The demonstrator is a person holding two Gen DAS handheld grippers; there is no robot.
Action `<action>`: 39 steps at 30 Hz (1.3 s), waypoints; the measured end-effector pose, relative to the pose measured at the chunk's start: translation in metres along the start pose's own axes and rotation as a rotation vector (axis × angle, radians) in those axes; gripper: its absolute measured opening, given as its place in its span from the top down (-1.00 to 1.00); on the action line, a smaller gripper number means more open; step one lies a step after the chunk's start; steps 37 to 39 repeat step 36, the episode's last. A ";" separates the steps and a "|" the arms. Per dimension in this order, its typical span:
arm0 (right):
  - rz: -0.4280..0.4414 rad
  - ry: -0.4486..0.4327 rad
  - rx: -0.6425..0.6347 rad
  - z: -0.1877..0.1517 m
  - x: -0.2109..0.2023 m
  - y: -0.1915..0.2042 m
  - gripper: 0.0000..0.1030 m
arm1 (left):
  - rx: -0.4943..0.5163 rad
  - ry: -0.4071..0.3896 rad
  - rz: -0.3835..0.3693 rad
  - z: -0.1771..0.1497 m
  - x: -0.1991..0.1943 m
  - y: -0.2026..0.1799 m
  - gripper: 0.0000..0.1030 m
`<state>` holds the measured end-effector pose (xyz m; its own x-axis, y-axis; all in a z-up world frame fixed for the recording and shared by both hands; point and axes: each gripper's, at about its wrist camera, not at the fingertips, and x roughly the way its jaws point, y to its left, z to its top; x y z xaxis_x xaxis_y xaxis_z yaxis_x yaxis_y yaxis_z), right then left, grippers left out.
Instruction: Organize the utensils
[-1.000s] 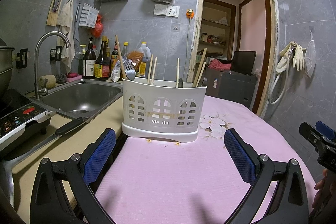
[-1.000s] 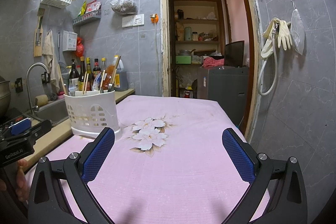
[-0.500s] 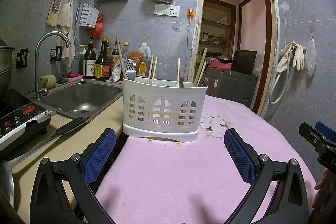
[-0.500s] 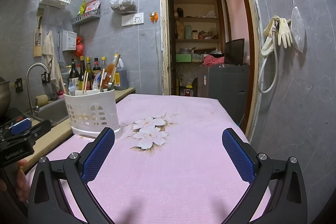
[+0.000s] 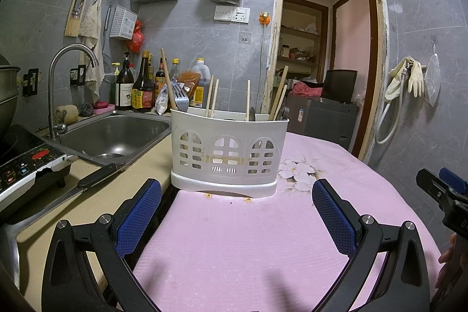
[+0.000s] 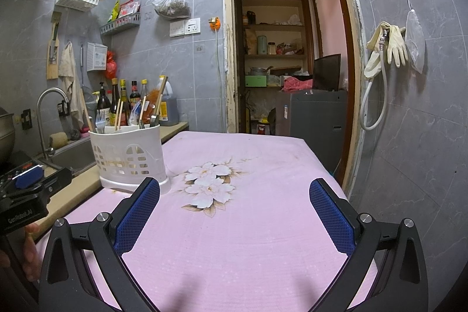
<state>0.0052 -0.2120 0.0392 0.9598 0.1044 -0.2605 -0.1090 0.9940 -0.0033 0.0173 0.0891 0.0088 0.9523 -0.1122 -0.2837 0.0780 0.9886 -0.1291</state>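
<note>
Utensil caddy (image 5: 229, 149) just ahead of left hand-held gripper (image 5: 236, 208); both hand-held grippers spread, apparently empty.

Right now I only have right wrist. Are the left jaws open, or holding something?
Observer: The left gripper is open, with nothing between the jaws.
Operator: What's it facing?
Observer: The white utensil holder is straight ahead of it, with its three arched windows facing the camera.
Operator: Anything loose on the counter?
Observer: A black-handled knife lies on the counter, next to the sink.
</note>
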 end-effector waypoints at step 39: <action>0.001 0.003 0.002 0.001 0.000 0.000 -1.00 | 0.043 -0.008 0.011 -0.001 0.006 0.013 -0.96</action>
